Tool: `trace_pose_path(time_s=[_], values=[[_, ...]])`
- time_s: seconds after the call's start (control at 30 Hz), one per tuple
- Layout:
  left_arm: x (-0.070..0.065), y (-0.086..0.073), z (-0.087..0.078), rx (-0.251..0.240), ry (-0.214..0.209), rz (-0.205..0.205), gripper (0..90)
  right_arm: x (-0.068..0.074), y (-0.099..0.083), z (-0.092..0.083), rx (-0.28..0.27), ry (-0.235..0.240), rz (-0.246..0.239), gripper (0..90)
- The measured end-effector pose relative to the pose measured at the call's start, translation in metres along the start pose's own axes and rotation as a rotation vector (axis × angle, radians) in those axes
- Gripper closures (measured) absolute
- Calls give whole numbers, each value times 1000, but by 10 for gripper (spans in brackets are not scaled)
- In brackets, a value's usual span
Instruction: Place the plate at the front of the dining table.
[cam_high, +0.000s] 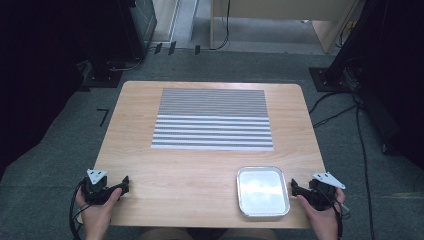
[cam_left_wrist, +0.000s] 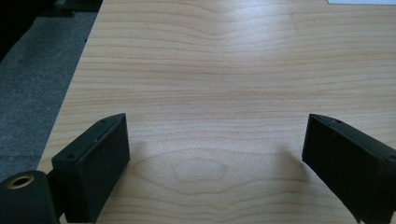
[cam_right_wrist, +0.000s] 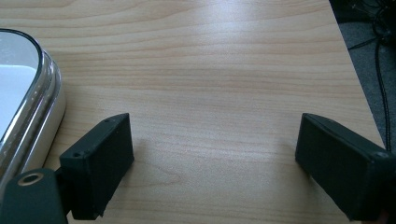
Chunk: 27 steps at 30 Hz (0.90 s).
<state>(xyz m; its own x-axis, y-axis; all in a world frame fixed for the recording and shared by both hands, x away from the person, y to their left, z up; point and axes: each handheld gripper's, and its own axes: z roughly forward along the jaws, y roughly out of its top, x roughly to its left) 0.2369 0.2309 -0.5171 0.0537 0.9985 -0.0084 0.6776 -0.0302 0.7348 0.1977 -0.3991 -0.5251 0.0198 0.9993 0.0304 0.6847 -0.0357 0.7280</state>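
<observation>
Currently both grippers rest spread wide, holding nothing — no task thing is in hand.

Your right gripper (cam_high: 298, 189) sits just beside the tray (cam_high: 262, 191) — swing inward and you could knock it off the near edge. Your left gripper (cam_high: 121, 185) has bare table (cam_high: 175, 170) ahead; farther off, the striped mat (cam_high: 213, 119) could bunch if dragged.

One tray (cam_high: 244, 200), one striped mat (cam_high: 213, 119)

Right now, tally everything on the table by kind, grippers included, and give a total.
Striped placemat: 1
Metal tray: 1, empty
Grippers: 2, the left gripper and the right gripper, both open at the table's near corners
Total: 4
</observation>
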Motion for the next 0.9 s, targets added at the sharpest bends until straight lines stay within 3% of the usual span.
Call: trace_pose_path(time_s=[0.5,0.6,0.63,0.67,0.7,0.73,0.87,0.9], values=[[-3,0,-6,-30,7,-7,76,-1,-2,-3,-19,-14,6,142],[-10,4,-16,-92,4,-26,76,-2,-3,-5,-45,-18,14,154],[-10,4,-16,-92,4,-26,76,-2,-3,-5,-45,-18,14,154],[-13,6,-21,-133,-14,-39,76,-3,-3,-7,-59,-20,16,161],[-13,6,-21,-133,-14,-39,76,-3,-3,-7,-59,-20,16,161],[-17,8,-26,-168,-19,-43,76,-3,-3,-9,-67,-21,14,163],[-26,9,-32,-198,-19,-46,76,-3,-3,-12,-89,-19,12,172],[-32,9,-34,-211,-59,-61,76,-2,-3,-14,-96,-20,13,176]])
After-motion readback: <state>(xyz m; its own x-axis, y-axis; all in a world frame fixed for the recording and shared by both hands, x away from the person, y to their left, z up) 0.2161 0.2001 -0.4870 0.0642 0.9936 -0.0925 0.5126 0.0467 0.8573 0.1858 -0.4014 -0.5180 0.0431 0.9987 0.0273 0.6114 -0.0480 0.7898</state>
